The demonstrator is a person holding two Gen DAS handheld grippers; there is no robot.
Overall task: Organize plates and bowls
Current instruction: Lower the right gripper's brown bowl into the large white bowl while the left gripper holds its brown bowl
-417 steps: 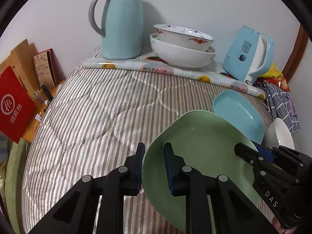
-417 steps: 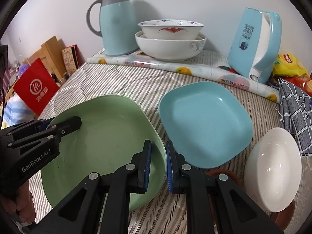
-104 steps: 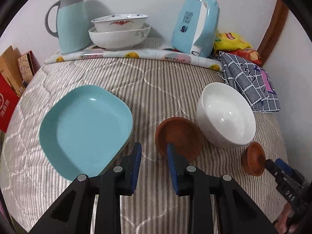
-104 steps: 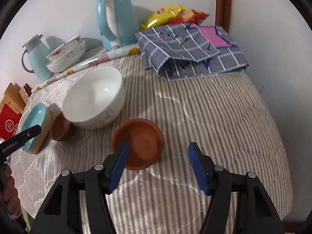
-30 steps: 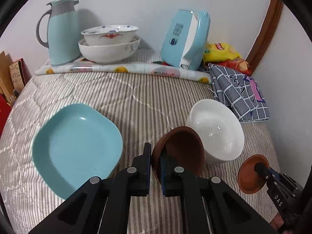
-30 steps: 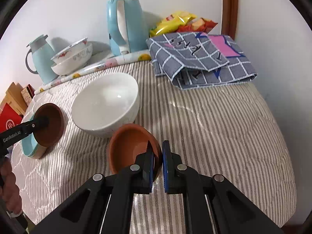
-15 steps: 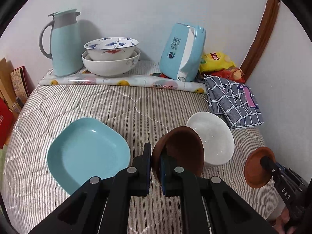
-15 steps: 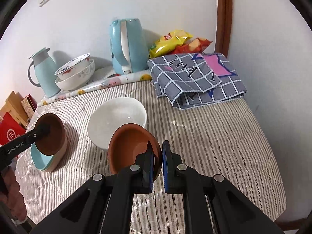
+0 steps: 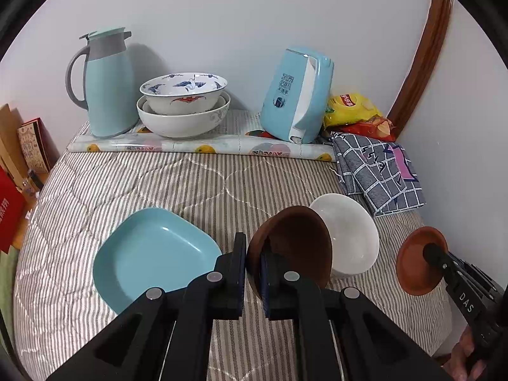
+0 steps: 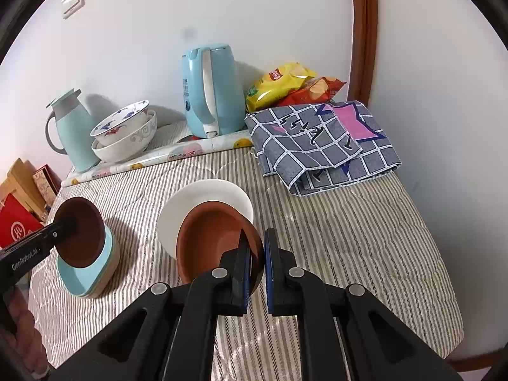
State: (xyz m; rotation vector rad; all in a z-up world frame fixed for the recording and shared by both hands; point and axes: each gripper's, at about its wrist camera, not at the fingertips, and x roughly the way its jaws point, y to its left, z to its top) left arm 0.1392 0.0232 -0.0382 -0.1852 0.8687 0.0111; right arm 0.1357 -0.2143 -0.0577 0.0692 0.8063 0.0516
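Both small brown bowls are held clear of the bed (image 9: 133,177): left gripper (image 9: 253,262) jaws clamped on dark bowl (image 9: 295,241), right gripper (image 10: 257,260) jaws on reddish bowl (image 10: 212,238). Next, probably nest them into white bowl (image 10: 203,197); needs level lowering.

thermos (image 9: 106,85) | kettle (image 9: 297,95) | snack bags, probably crisps (image 9: 352,108) | checked cloth (image 10: 320,146) | striped quilt (image 9: 197,184)

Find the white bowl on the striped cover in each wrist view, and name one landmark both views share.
Left wrist view: the white bowl is right of centre, partly behind the dark brown bowl.
Right wrist view: white bowl near centre, behind the orange-brown bowl.
Shared landmark: the blue kettle by the wall.
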